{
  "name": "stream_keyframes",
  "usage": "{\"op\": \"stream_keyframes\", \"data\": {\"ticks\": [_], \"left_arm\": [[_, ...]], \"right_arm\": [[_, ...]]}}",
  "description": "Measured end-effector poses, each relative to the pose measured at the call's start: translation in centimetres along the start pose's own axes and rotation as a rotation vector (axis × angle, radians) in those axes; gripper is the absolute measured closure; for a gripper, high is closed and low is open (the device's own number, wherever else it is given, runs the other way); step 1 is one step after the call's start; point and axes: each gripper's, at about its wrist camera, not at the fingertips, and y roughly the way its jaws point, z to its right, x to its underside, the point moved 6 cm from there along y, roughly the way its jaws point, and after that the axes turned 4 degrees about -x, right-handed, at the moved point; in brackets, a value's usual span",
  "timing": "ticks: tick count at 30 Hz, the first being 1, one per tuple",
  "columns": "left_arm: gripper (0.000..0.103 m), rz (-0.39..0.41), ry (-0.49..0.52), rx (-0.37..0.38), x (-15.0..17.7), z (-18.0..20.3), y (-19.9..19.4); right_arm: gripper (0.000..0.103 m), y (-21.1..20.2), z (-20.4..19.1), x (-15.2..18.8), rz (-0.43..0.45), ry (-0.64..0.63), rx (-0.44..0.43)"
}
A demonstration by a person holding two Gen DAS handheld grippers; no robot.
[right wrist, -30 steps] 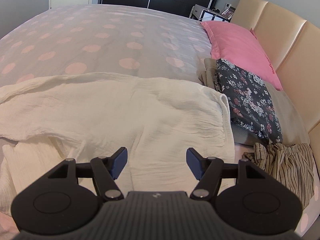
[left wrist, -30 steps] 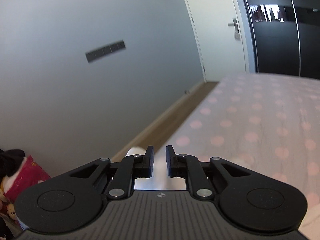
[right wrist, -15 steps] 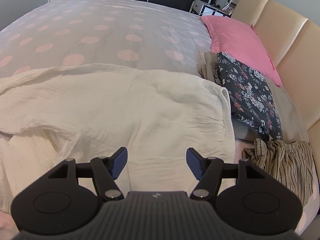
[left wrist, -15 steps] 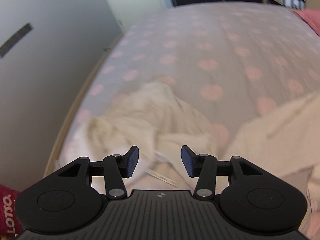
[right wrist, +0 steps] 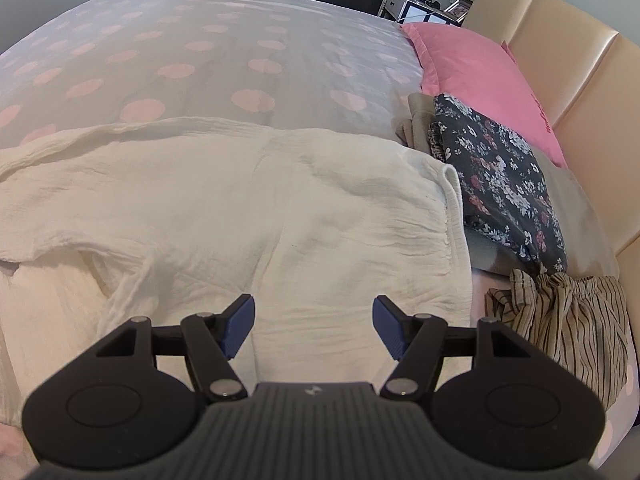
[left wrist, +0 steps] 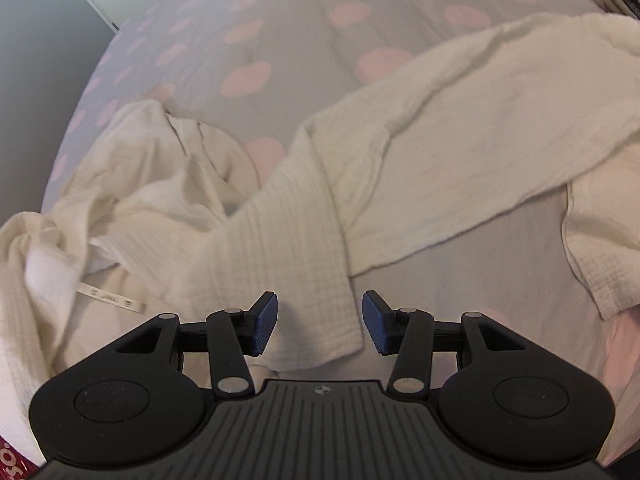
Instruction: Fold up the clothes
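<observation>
Within the last second the left tool swung from facing the wall down over the bed, its jaws spreading from nearly shut to about half open; they held nothing, a sleeve cuff lying between them untouched. That probably sets up a sleeve fold. The right tool stayed put, jaws wide and empty, above the cream garment. Far bedspread lay open; other clothes crowded the right edge.
</observation>
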Motion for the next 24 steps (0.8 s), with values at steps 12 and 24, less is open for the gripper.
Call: {"op": "stream_keyframes", "data": {"ticks": [12,24], "left_arm": [[0.058,-0.094,-0.017,-0.044,0.8,0.1,4.0],[0.1,0.072,-0.223,-0.01,-2.9,-5.9,-2.6]], "right_arm": [[0.035,0.4,0.0,0.1,-0.008,0.0,0.003],[0.035,0.3,0.0,0.4,-0.018,0.008,0.008]]}}
